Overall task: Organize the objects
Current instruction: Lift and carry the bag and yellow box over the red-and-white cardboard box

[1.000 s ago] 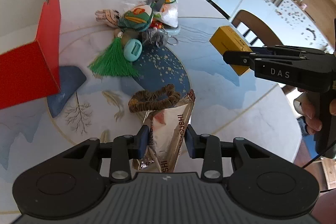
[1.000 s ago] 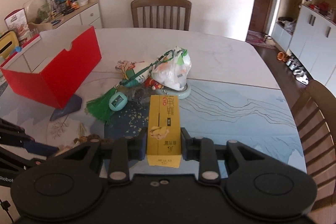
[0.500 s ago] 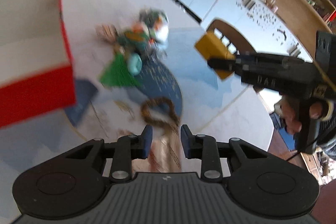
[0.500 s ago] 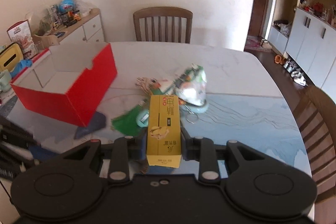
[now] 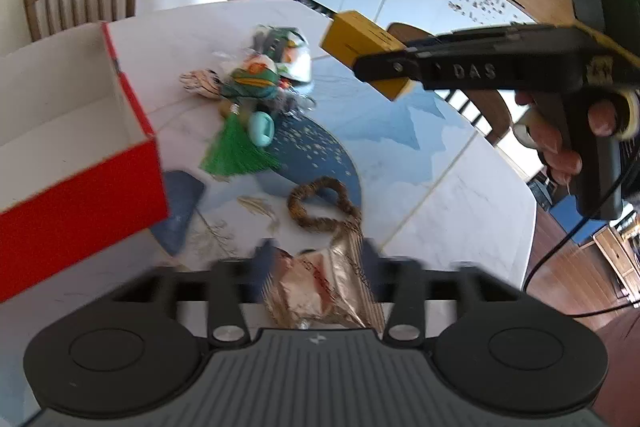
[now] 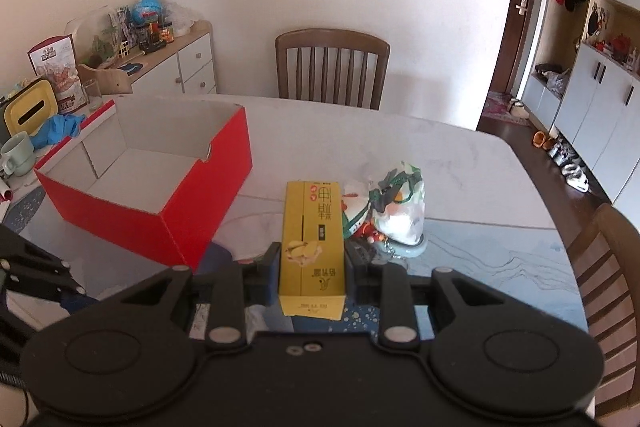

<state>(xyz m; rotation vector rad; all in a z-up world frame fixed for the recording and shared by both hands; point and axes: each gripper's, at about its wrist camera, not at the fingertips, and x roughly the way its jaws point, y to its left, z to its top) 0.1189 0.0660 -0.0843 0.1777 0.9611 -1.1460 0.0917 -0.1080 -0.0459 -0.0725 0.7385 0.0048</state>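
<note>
Right wrist view: yellow carton [image 6: 312, 247] is clamped by the right gripper [image 6: 312, 267], held above the table [image 6: 460, 155], w/ the red box [image 6: 176, 227] at approx. 10 o'clock, seemingly empty. In the left wrist view, the foil packet [image 5: 324, 287] is seen between the left gripper's [image 5: 316, 267] jaws, which have just been opening; contact can't be told. Toy pile [image 5: 256, 87] and brown hair tie [image 5: 320, 203] are left unsorted, so the task is judged barely begun.

Background only: wooden chair [image 6: 332, 67] at the table's 12 o'clock edge, a second chair [image 6: 608, 267] at 3 o'clock. White sideboard [image 6: 188, 67] at 10 o'clock, cluttered, with a globe [image 6: 146, 11] on top. Pale green mug [image 6: 16, 151] at 9 o'clock. Dark door [image 6: 520, 7] and white cabinets [image 6: 600, 107] around 2 o'clock.
</note>
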